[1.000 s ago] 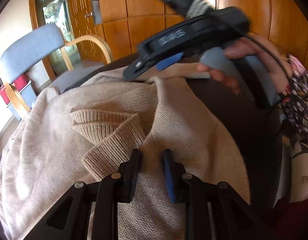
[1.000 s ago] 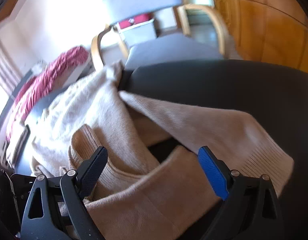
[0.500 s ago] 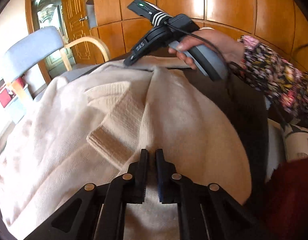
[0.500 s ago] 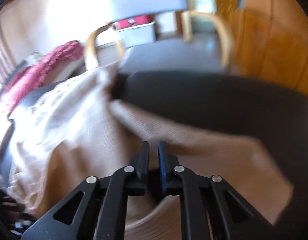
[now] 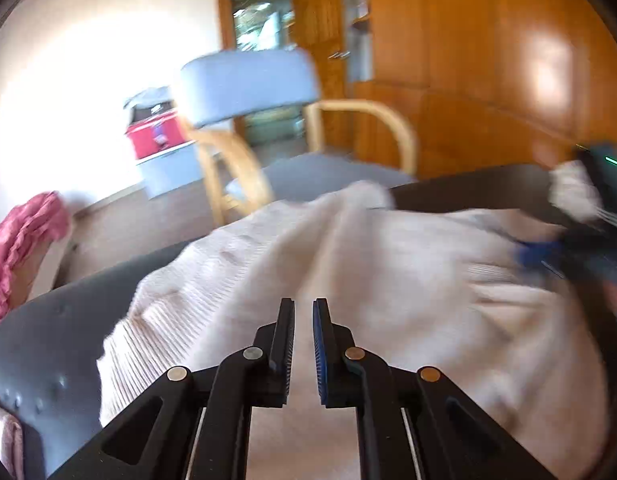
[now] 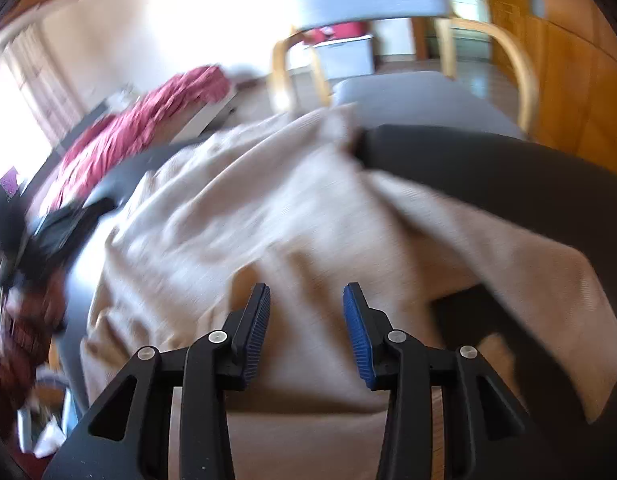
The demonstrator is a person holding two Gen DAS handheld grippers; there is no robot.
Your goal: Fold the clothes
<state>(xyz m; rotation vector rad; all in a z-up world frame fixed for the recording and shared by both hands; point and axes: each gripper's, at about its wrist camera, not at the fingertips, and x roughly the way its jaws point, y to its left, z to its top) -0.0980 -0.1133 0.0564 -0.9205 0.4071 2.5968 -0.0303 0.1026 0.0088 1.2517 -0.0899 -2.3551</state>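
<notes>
A beige knit sweater [image 5: 388, 272] lies crumpled on a dark table [image 5: 48, 340]. My left gripper [image 5: 303, 304] pinches a fold of it in a narrow gap, and its jaws are starting to open. The ribbed hem [image 5: 148, 340] lies at the left. In the right wrist view the sweater [image 6: 268, 208] spreads under my right gripper [image 6: 306, 290]. Its jaws are opening and stand apart above the cloth, with no pad pressing on it. One sleeve [image 6: 528, 264] stretches to the right over the table [image 6: 508, 168]. The right gripper [image 5: 568, 252] shows as a blur at the left view's right edge.
A chair with a grey back [image 5: 248, 80] and wooden arms stands beyond the table's far edge. A red cloth [image 6: 140, 128] lies to the left. Wooden cabinets [image 5: 488, 80] fill the right side. A red box [image 5: 152, 140] sits on a white unit behind.
My left gripper shut on the sweater and swung left with it. My right gripper closed on the cloth, then opened again and let it go.
</notes>
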